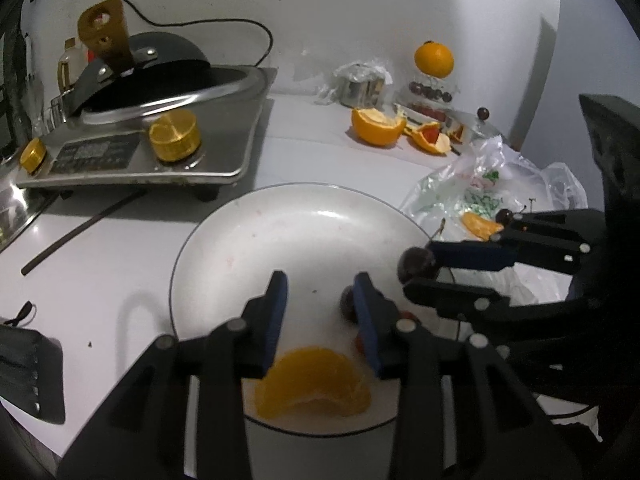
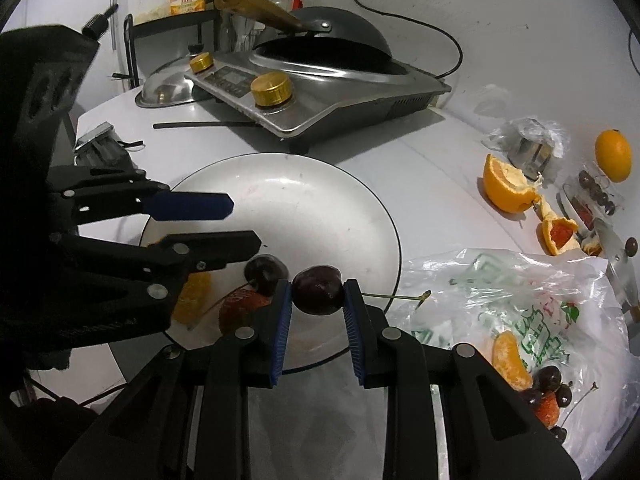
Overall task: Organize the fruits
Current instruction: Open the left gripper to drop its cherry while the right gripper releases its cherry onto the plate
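Countertop (image 2: 436, 160) in white carries everything, the biggest item on it being the induction cooker (image 2: 320, 92) at the far side with a dark wok (image 2: 320, 40) on top and two gold knobs on its panel. Nearer lies the round white plate (image 2: 320, 208), and to its right a crumpled clear plastic bag (image 2: 520, 300).

On the plate sit one orange segment (image 1: 314, 384), one dark cherry (image 2: 264, 272) and one reddish fruit piece (image 2: 240, 306). The left wrist view shows the orange segment whole, just below the left gripper (image 1: 320, 292), whose blue pads stand apart with nothing between them; in the right wrist view that segment is mostly hidden behind the left gripper's black finger.

The right gripper (image 2: 318, 292) is clamped on a second dark cherry (image 2: 318, 290), held over the plate's near right part, its green stem pointing right toward the bag. The left wrist view sees this cherry only as a dark ball at the gripper's tip.

On the bag the right wrist view shows one more orange segment (image 2: 510, 360), a small cluster of cherries (image 2: 548, 380) and a red piece beside them; the left wrist view shows just the segment and one cherry there.

Far right stand one whole orange (image 2: 612, 154) and two larger pieces of orange peel (image 2: 506, 186).
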### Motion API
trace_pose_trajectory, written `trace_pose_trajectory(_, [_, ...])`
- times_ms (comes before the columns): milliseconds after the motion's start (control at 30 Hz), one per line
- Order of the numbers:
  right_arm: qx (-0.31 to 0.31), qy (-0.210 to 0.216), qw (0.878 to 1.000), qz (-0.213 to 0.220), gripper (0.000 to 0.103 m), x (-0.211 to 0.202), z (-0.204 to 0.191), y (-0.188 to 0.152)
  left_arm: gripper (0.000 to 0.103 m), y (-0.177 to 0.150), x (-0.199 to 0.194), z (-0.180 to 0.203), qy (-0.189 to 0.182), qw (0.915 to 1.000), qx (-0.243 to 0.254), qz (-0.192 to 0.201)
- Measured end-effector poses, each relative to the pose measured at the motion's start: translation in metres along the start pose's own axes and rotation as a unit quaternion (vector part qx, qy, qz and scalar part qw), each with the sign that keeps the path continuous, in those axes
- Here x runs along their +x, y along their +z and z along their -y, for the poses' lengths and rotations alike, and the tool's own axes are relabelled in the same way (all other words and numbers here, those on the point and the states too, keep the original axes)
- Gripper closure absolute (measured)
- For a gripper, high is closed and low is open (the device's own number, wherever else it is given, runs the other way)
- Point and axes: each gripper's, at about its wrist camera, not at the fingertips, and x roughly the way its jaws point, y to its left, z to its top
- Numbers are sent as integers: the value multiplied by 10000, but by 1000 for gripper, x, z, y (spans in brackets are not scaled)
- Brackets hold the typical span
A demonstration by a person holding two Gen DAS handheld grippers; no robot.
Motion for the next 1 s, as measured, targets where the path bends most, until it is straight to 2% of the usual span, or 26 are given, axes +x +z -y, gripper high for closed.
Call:
trace_pose_trajectory(167, [-17,-37,9999,-122,75,5,-4,-2,64,-1,-5,-1,6,10000,13,48])
trace_pose_trajectory(233, [-11,-46,9999,-158,75,6,-6,-3,53,-2,-7,-2,17,10000,14,69])
trace_pose_trajectory(267, [-3,-56,9998,-181,75,6,-6,-3,51,-3,-9,-3,20,9999,-10,106])
trace_pose_trajectory(467, [-7,-152,9994,-318,74,7,-8,-7,51,-3,-18,-2,47,9999,-21,164])
trace_pose_trajectory(700, [17,-166,9995,-257,69,-4,-10,-10,51,-5,-28,4,79,9997,31,240])
trace_pose_trajectory(1000, [152,-278,9995,-87,69,-25,-5,-17,50,-6,-36,18,118,9995,165,245])
